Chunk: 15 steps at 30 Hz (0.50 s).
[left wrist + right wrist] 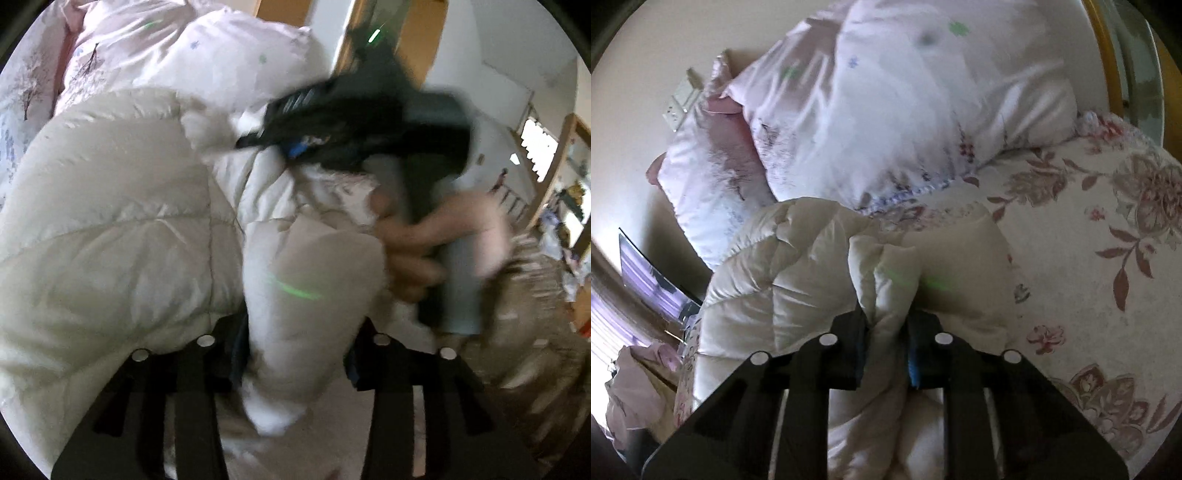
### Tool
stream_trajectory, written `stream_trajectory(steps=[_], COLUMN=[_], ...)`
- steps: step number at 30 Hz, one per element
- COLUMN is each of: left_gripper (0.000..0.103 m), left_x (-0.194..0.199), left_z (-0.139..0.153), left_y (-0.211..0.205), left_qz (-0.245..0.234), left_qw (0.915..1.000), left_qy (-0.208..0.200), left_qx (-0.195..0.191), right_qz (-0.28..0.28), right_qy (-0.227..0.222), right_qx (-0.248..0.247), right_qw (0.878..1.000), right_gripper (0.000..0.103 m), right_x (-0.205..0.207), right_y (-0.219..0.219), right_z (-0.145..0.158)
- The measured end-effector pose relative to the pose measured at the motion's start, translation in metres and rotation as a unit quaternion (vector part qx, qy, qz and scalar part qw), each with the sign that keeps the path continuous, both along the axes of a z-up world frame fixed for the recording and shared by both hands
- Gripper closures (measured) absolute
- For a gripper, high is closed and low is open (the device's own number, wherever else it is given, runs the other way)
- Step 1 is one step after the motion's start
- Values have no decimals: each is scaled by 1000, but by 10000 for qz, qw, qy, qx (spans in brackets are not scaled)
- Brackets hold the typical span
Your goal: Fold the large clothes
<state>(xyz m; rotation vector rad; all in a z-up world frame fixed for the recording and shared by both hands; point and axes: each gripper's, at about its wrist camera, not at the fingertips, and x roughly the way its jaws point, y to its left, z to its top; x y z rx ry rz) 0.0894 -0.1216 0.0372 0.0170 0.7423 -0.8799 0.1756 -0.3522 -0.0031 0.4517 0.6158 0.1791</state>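
Jacket (798, 280), cream and puffy, lies on the flowered bedspread (1108, 258), with the pink duvet (916, 110) at twelve o'clock from it. I see my right gripper (886, 332) clamped on a thick fold of it. My left gripper (295, 354) has a sleeve between its jaws (pressing or not, I cannot tell). A hand (413, 254) holds the right tool.

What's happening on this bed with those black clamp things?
A person is folding a puffy white coat on a flowered bedspread, holding a two-fingered tool in each hand. The right tool is pinched on a fold of the coat. The left tool has a padded part of the coat between its fingers, though its grip is unclear. The fold isn't finished; pale quilts lie piled behind.
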Motion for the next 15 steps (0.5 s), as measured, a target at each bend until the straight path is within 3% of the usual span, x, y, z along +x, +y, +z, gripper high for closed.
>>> stream_trajectory(steps=[4,7,9,12,15], left_gripper=[54,39,39,39,39], left_x=[-6,8,23,46,64], left_z=[32,60,74,81,75], left_y=[29,63,86,109,120], left_qz=[-264,18,470,1006,1295], left_qw=[9977,9951,9934,9900,9886], left_qy=[138,-99,-299,-282,-304], left_qx=[-608,-982,-1002,-947,-706], right_qz=[-47,-22,-28,-31,-13], right_qy=[42,48,67,90,107], right_qx=[62,148,188,252,260], right_qw=[10000,9999,9998,9996,9996], right_gripper=[85,85,85,84,84], right_x=[5,7,7,8,9], right_y=[-8,-13,-16,-18,-19], right_z=[-7,-11,-14,-17,-19])
